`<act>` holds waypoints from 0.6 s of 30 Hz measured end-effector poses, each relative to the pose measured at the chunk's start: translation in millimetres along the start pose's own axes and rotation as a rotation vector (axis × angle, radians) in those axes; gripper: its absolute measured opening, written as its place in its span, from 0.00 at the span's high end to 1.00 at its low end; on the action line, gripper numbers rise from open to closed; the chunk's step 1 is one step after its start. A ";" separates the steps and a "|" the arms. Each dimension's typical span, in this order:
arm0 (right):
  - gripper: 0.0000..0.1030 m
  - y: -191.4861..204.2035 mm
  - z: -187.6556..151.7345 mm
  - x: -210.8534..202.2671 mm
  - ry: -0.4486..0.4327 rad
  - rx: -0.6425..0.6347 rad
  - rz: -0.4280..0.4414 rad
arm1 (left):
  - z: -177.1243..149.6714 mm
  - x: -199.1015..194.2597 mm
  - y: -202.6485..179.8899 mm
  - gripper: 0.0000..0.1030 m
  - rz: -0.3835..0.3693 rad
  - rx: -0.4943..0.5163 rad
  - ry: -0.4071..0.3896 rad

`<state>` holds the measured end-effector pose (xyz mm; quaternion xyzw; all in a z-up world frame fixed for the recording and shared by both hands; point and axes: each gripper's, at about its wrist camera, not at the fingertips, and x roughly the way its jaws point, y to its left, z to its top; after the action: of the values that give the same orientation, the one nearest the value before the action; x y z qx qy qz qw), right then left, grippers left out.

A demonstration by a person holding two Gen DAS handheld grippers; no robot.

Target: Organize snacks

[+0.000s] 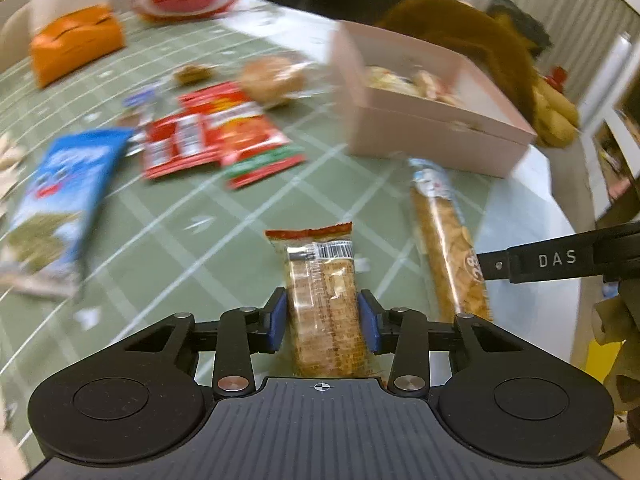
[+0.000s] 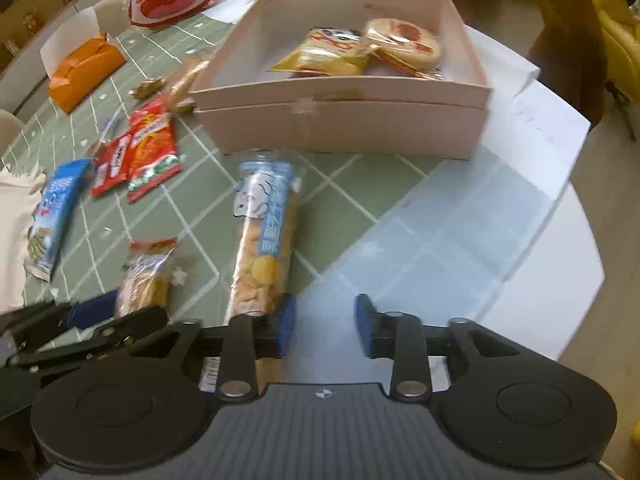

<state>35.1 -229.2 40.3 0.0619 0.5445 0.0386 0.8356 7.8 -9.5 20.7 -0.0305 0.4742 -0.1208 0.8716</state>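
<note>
Pink box (image 2: 340,128) near table's (image 1: 240,216) far edge, partly filled. Long cookie sleeve (image 2: 260,240) beside right claw (image 2: 326,330), open, empty: brittle, take mid-length. Cracker pack (image 1: 322,300) between left claw (image 1: 322,326) pads, seemingly gripped: light, crushable.

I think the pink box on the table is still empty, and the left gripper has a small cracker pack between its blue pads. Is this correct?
Not quite. The pink box is not empty: the right wrist view shows a yellow snack bag and a round wrapped cake inside it. The rest holds: the cracker pack sits between the left gripper pads.
</note>
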 end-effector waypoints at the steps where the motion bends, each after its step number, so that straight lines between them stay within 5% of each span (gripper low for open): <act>1: 0.56 6.3 -0.2 0.8 -0.002 -0.008 0.000 | -1.4 -2.7 7.6 0.58 -0.001 -0.023 0.001; 7: 0.52 42.1 -1.6 6.1 0.015 -0.088 0.003 | -3.9 -7.9 24.0 0.58 -0.035 -0.065 0.002; 9: 0.37 45.9 -3.2 7.5 0.014 -0.093 -0.014 | -4.3 -7.1 20.6 0.58 -0.029 -0.053 0.001; 18: 0.13 40.5 -17.0 9.5 -0.004 -0.098 -0.053 | -6.1 -5.4 19.4 0.58 -0.041 -0.059 -0.013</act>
<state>23.5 -186.8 30.8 0.0066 0.5417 0.0431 0.8394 3.4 10.9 18.5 -0.0667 0.4712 -0.1243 0.8707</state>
